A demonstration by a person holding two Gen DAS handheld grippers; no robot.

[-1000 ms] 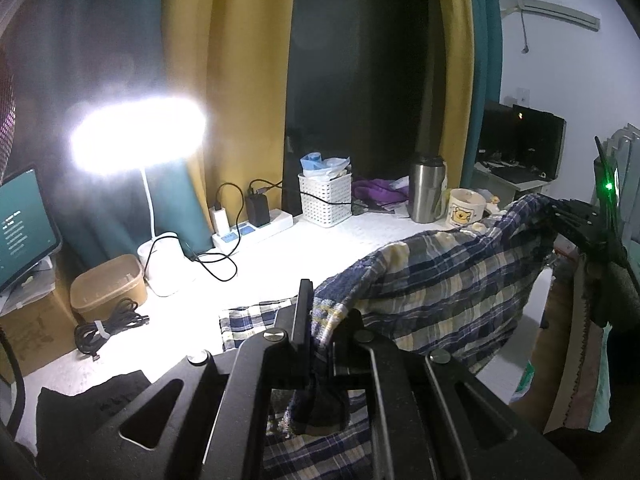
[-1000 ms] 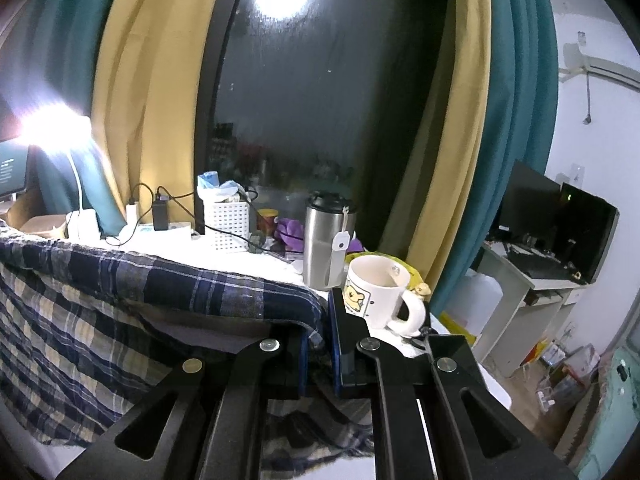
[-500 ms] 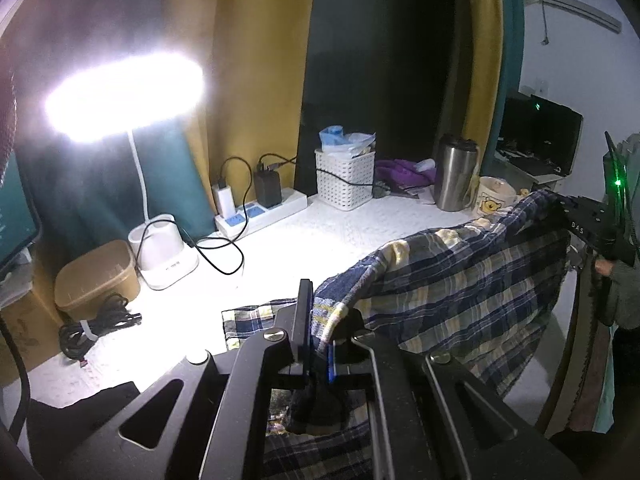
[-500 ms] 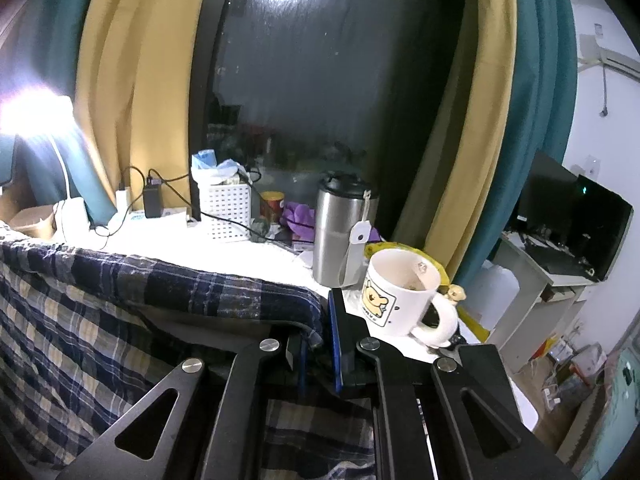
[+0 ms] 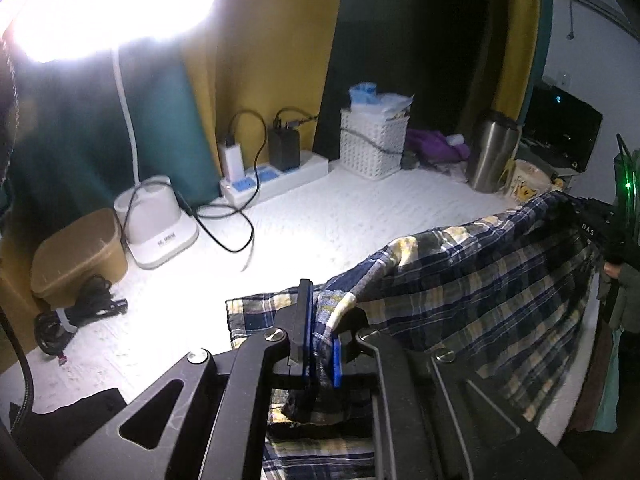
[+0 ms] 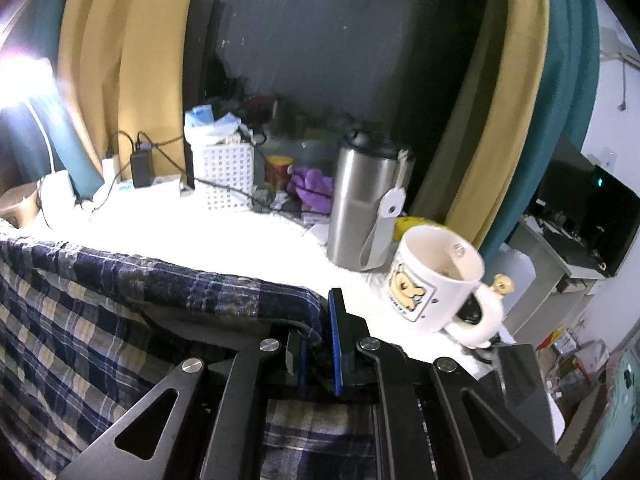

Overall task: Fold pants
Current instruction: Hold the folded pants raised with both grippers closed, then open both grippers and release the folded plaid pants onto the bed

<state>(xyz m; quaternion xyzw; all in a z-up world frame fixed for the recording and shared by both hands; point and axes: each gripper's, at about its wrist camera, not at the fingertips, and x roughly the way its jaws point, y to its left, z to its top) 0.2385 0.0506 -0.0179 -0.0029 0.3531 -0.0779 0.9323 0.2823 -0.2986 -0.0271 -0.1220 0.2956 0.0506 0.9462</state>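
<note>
From the left wrist I see my left gripper (image 5: 320,344) easing its pinch on the plaid pants (image 5: 472,280) hanging limp over the white table (image 5: 320,216), while the right wrist shows my right gripper (image 6: 318,340) clamping the soft hem corner.

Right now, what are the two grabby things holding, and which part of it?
Both hold the plaid pants. The left hand-held gripper, jaws opening, has one end of the raised folded edge; the right hand-held gripper pinches the other.
</note>
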